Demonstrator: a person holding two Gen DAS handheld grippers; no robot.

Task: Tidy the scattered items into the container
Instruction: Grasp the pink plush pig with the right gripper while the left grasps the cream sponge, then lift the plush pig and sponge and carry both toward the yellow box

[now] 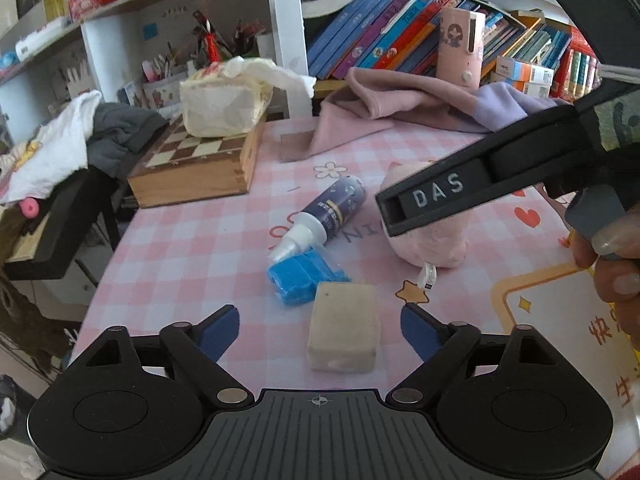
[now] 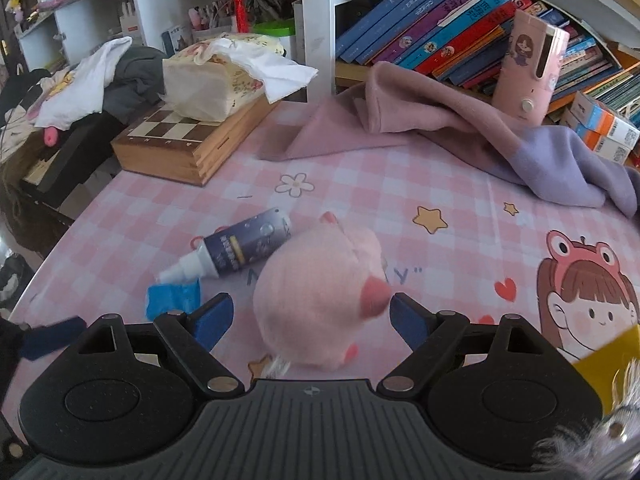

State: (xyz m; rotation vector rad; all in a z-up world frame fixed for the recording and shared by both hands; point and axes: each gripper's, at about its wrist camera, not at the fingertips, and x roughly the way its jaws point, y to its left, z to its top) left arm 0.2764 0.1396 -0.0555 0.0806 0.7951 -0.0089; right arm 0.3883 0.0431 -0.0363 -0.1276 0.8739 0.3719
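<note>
A pink checked tablecloth (image 2: 400, 184) with cartoon prints covers the tabletop. Along its far edge stand white shelves (image 1: 280, 32), the right bay packed with leaning books (image 2: 432, 16). A wooden chessboard box (image 1: 196, 168) sits at the far left corner. Soft daylight fills the room.

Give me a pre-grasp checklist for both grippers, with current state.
1. Left gripper open around the beige block: ok, pads clear of it.
2. Right gripper open around the pink plush toy: ok, toy sits between the fingers.
3. Right pad clear of the toy's snout: cannot tell, very close.
4. Blue packet clear of the block: not ok, they touch.
5. Spray bottle out of both grips: ok.
6. Container in view: not ok, only a yellow edge shows.
</note>
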